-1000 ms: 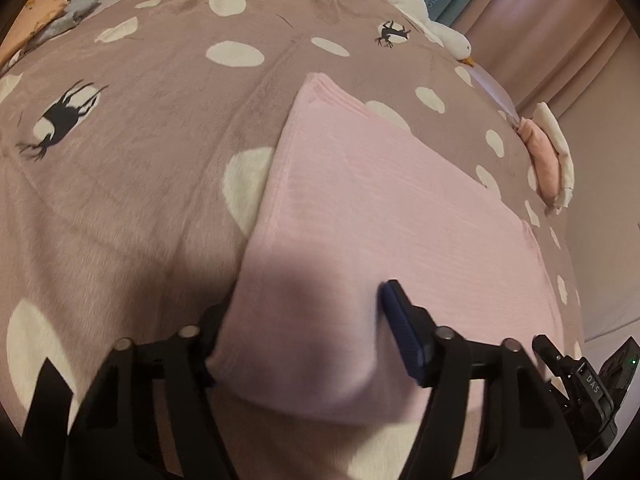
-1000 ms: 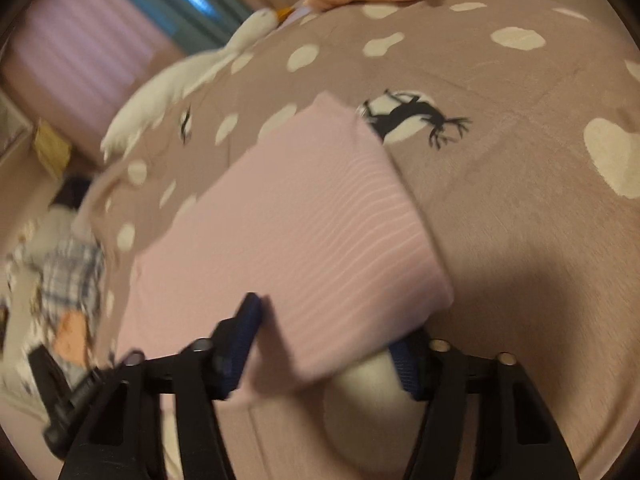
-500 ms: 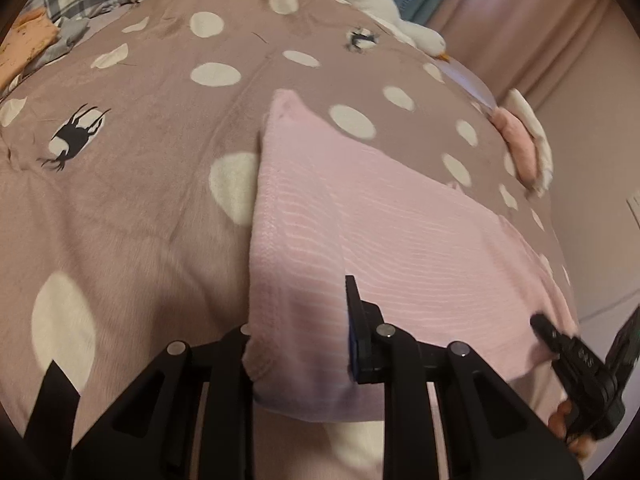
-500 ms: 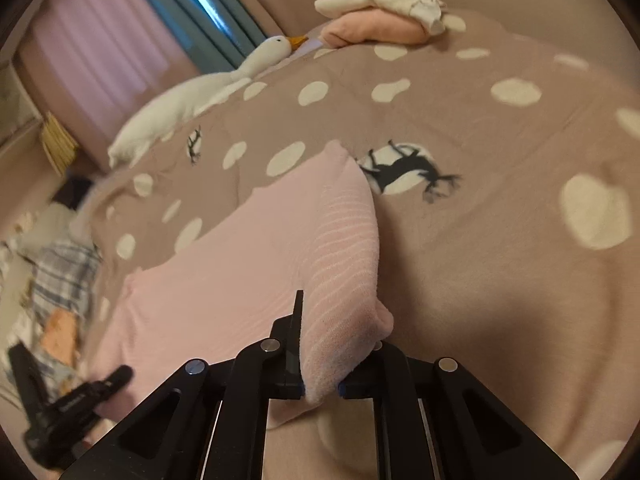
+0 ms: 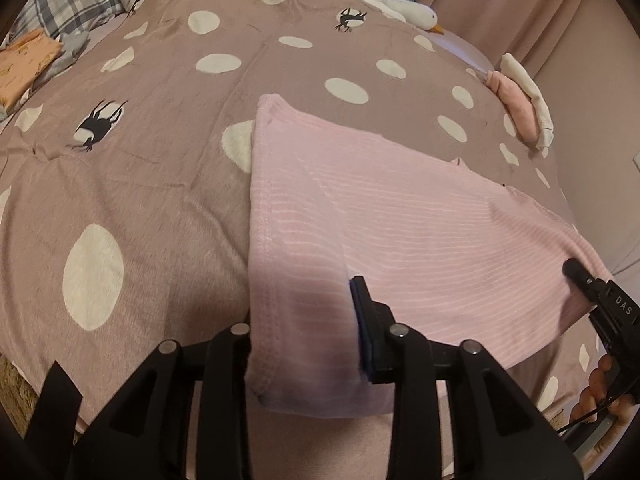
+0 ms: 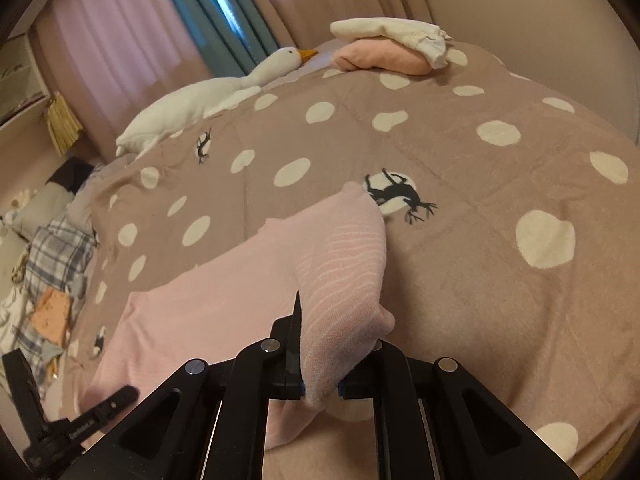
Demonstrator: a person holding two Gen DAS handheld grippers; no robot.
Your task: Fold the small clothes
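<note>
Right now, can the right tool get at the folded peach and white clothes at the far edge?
Probably not: the right tool is shut on the pink garment, and the folded clothes lie far across the spotted blanket.

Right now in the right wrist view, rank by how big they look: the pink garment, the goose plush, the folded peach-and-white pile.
1. pink garment, though nearness to the camera inflates it.
2. goose plush.
3. folded peach-and-white pile, farthest back, so its true size is unsure.
</note>
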